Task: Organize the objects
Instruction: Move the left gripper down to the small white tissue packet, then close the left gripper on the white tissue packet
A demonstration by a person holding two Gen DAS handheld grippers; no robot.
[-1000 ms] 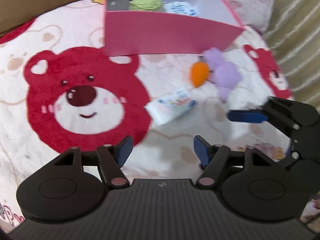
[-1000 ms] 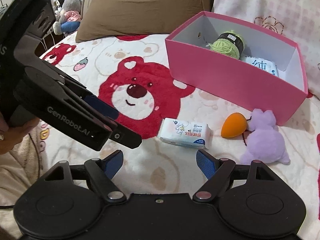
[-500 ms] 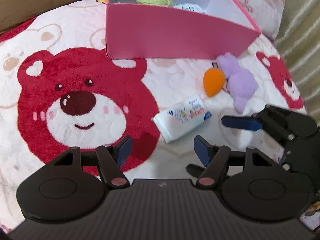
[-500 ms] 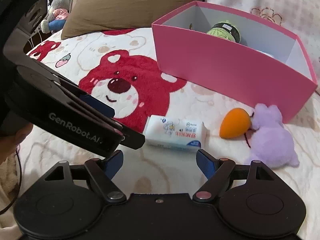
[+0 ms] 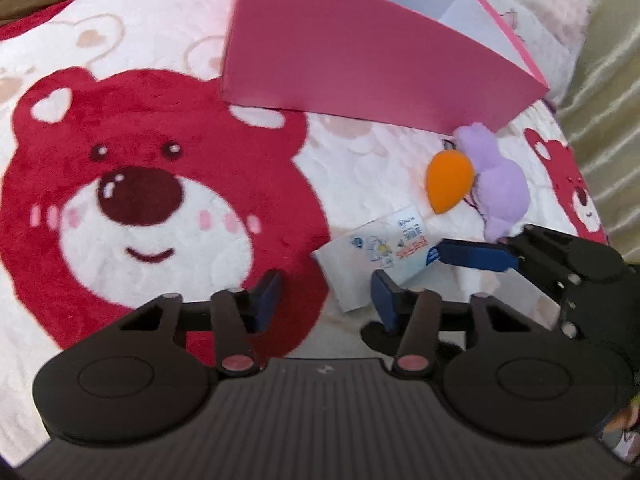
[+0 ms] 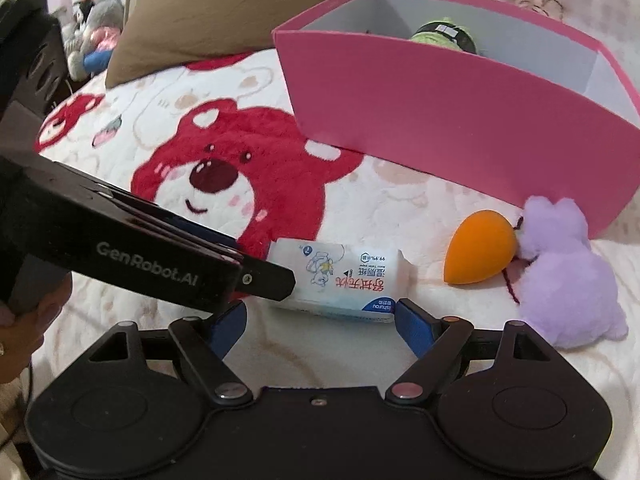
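A white wet-wipe pack [image 5: 380,256] [image 6: 344,276] lies on the bear blanket in front of the pink box [image 5: 360,60] [image 6: 440,120]. My left gripper [image 5: 324,300] is low over the pack's near end. Its jaws are closing with a corner of the pack between them, and the left pad stands clear of it. In the right wrist view, the left gripper's black fingertip [image 6: 272,280] reaches the pack's left end. My right gripper [image 6: 320,322] is open, with the pack just ahead of its blue fingers. An orange sponge egg [image 6: 480,252] [image 5: 450,178] touches a purple plush [image 6: 560,272] [image 5: 500,184].
A green yarn ball [image 6: 440,36] lies inside the box. A brown pillow [image 6: 240,8] and stuffed toys [image 6: 92,28] sit at the back left. Striped fabric [image 5: 600,80] rises on the right of the left wrist view.
Both grippers have sunk toward the pack, which now looms larger and nearer. The left gripper's jaws have narrowed. The right gripper's jaws stay as wide as before.
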